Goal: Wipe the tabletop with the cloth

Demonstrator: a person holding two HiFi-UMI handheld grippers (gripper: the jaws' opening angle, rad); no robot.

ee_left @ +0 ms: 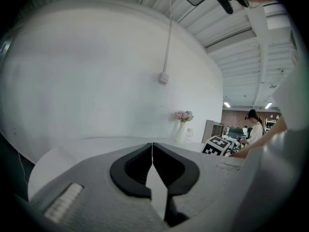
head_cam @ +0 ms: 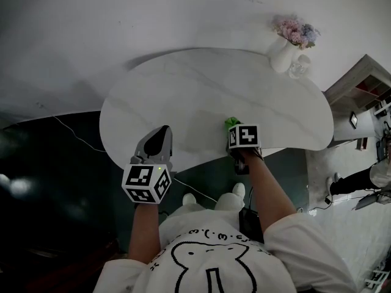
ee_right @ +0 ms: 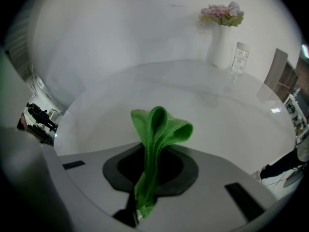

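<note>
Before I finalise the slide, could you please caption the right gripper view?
Right gripper shut on a folded green cloth, white tabletop and flower vase beyond.

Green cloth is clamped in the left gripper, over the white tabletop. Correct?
No: the right gripper holds the green cloth over the white tabletop, as the right gripper view shows. The left gripper has its jaws together, empty.

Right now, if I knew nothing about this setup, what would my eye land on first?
The bright green cloth, pinched in the right gripper at the near edge of the pale oval table, is the only strong colour. Next comes the white vase of pastel flowers at the table's far right, a clear glass beside it. The left gripper is shut on nothing by the near-left edge.
</note>
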